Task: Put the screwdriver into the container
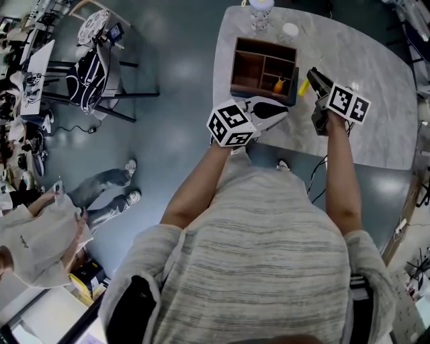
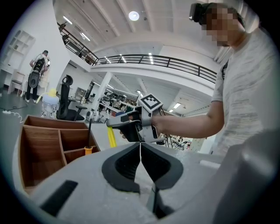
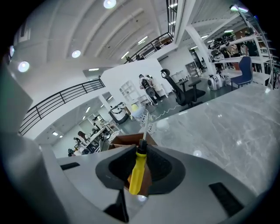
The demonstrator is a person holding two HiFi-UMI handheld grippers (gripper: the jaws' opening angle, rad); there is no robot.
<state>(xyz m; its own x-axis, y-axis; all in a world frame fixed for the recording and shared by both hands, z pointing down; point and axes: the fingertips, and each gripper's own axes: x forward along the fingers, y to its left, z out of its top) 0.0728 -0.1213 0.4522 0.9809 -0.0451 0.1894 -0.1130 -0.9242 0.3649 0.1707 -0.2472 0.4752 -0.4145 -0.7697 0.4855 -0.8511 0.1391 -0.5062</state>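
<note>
Right gripper (image 3: pixel 141 151) jaws pinch yellow screwdriver (image 3: pixel 137 173) handle; shaft forward.

Marble table (image 1: pixel 376 80): bottle (image 1: pixel 261 13) and white disc (image 1: pixel 290 29) at its far edge; backpack (image 1: pixel 89 77) on chair (image 1: pixel 127 91) and seated person (image 1: pixel 40 235) left of it.

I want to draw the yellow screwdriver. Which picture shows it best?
The right gripper view: the yellow screwdriver sits big and close between the right gripper's pads. The head view shows only a small yellow bit; the left gripper view shows its handle far off.
</note>
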